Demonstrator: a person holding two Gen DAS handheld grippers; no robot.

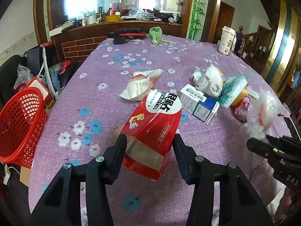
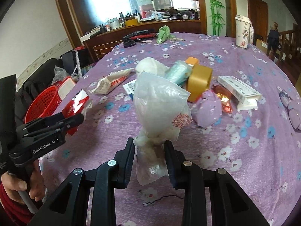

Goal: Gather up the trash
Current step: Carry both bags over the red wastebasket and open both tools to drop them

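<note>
Holding trash in both grippers right now: the left gripper point(image 1: 149, 139) is clamped on a red paper packet point(image 1: 153, 130), lifted off the purple floral tablecloth point(image 1: 105, 101), and the right gripper point(image 2: 149, 144) is pinched narrow on the knotted neck of a clear plastic bag point(image 2: 160, 101). What matters next is the red basket point(image 1: 20, 122): it sits off the table's left edge, so the left hand is clearly nearer. The packet's long axis runs away from the fingers, red with white lettering, creased and torn open at the bottom. The bag looks crinkly, cloudy, with a red stamp
</note>
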